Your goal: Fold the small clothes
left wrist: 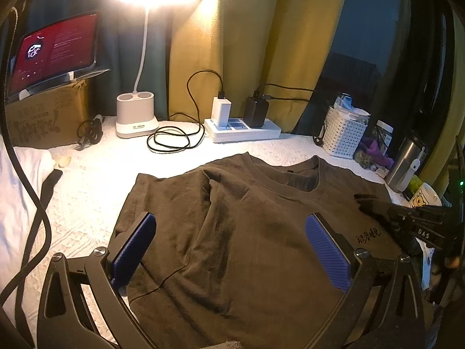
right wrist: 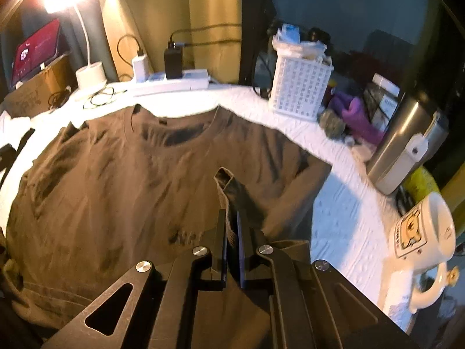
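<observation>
Here the right gripper (right wrist: 231, 232) pinches a raised fold of the brown t-shirt (right wrist: 122, 174); the left gripper (left wrist: 229, 247) hovers spread above it.

Brown T-shirt spread under a wide-open left gripper

The left gripper (left wrist: 229, 250) hangs over the brown T-shirt (left wrist: 247, 232), its blue pads (left wrist: 327, 250) well apart with cloth below them. The shirt lies collar-away on the white quilted cover (left wrist: 96, 192). The right gripper (left wrist: 407, 221) reaches in over the shirt's right edge. Behind stand a lit desk lamp (left wrist: 136, 116), a power strip (left wrist: 242, 131) and a white basket (left wrist: 343, 133).
</observation>
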Demonstrator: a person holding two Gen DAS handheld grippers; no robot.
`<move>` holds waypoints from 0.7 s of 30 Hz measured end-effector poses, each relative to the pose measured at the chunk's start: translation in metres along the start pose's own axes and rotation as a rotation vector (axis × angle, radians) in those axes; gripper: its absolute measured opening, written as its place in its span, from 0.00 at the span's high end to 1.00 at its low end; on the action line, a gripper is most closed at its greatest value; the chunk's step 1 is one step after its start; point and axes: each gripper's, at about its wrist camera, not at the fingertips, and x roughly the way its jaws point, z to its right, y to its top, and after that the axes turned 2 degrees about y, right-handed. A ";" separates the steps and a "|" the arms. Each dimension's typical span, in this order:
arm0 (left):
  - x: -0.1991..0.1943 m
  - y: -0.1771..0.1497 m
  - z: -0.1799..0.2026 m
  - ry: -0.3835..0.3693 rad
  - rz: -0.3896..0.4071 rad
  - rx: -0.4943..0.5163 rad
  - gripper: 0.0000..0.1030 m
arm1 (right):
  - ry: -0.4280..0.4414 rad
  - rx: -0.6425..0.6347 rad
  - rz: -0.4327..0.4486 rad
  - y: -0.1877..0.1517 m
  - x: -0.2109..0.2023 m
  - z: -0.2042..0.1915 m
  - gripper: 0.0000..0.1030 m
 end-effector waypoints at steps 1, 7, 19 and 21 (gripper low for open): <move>0.000 0.000 -0.002 0.003 0.001 -0.005 0.01 | 0.003 -0.005 0.001 0.002 -0.001 -0.001 0.94; -0.003 -0.003 -0.005 0.027 0.021 -0.002 0.01 | 0.011 -0.034 -0.058 -0.003 0.009 -0.009 0.94; 0.005 -0.006 -0.021 -0.008 -0.018 -0.075 0.01 | 0.024 0.065 -0.145 -0.031 0.041 0.005 0.93; 0.004 -0.006 -0.022 0.009 -0.015 -0.069 0.01 | 0.055 0.113 -0.131 -0.035 0.040 0.010 0.93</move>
